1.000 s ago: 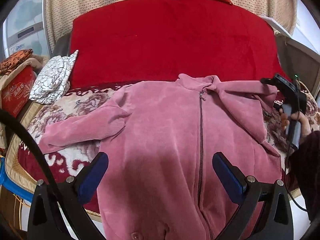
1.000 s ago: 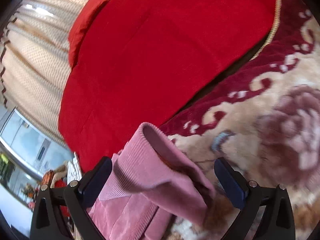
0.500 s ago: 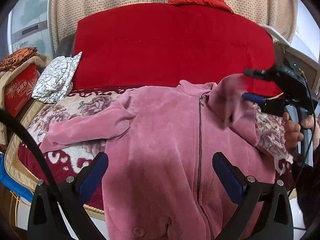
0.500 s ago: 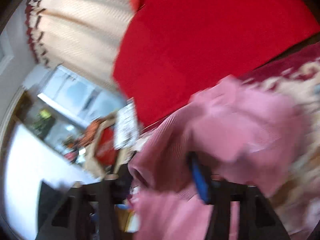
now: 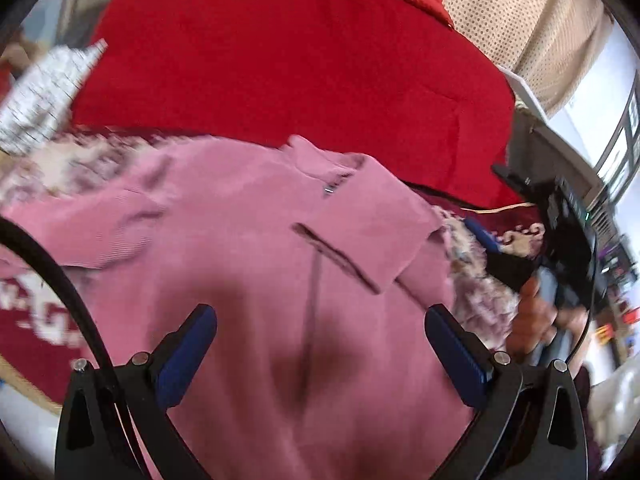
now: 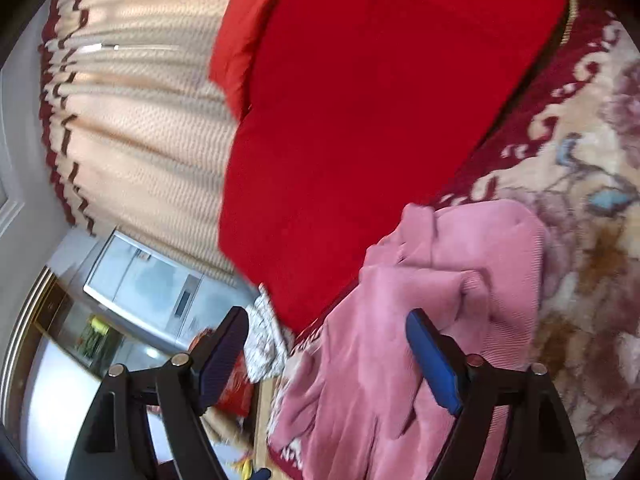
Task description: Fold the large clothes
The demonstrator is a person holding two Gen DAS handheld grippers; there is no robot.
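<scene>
Left wrist view, near to far: left gripper (image 5: 320, 354) at the bottom of the frame, blue-padded fingers (image 5: 186, 356) spread wide with nothing between them, hovering over the lower front of the pink zip jacket (image 5: 248, 280). Jacket spread flat across frame centre on the floral blanket (image 5: 476, 292), zipper running up the middle, one sleeve (image 5: 380, 224) folded diagonally across the chest, the other sleeve (image 5: 76, 228) stretched out toward the left edge. At the right edge, the right gripper (image 5: 532, 236) in a bare hand (image 5: 536, 320), clear of the cloth; too blurred there to tell its opening. Beyond the collar, a red quilt (image 5: 288, 72), with a white patterned cloth (image 5: 44, 84) at upper left and a dotted beige curtain (image 5: 516, 12) at upper right.

Right wrist view: fingers (image 6: 432, 364) released, parted at the bottom of the frame, gripping nothing, with the folded sleeve and jacket shoulder (image 6: 460, 272) just ahead at lower right. Past that, floral blanket (image 6: 592, 184) on the right, red quilt (image 6: 380, 100) in the centre, red pillow (image 6: 236, 48) and curtain (image 6: 136, 128) at upper left, a white appliance (image 6: 148, 288) at lower left.
</scene>
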